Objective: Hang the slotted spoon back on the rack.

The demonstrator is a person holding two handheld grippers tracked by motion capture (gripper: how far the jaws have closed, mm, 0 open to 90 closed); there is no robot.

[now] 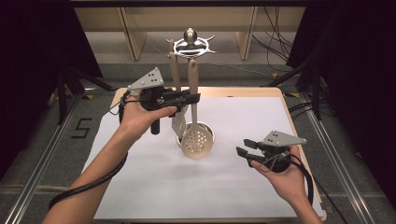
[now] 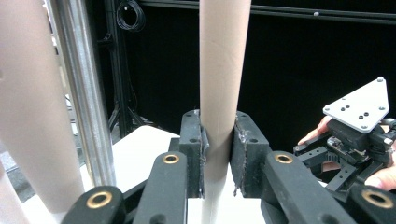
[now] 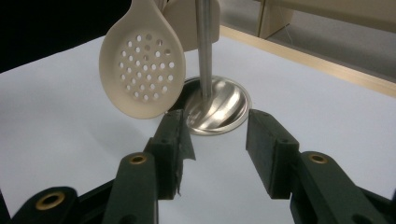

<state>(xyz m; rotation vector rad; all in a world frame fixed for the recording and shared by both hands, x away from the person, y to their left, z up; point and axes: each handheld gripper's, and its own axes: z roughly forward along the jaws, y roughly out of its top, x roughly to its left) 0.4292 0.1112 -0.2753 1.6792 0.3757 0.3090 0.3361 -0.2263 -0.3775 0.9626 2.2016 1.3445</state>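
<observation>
Skimmer (image 1: 196,135): hung upright at frame centre, long axis vertical, perforated bowl lowest; handle clamped by left tool (image 1: 194,98). Right tool (image 1: 243,147): jaws apart.

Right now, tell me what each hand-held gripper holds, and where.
Left hand-held gripper clamps the skimmer's handle mid-length; right hand-held gripper holds nothing.

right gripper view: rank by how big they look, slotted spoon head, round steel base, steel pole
1. slotted spoon head, though it hangs nearer the camera
2. round steel base, looks close to it in size
3. steel pole
</observation>
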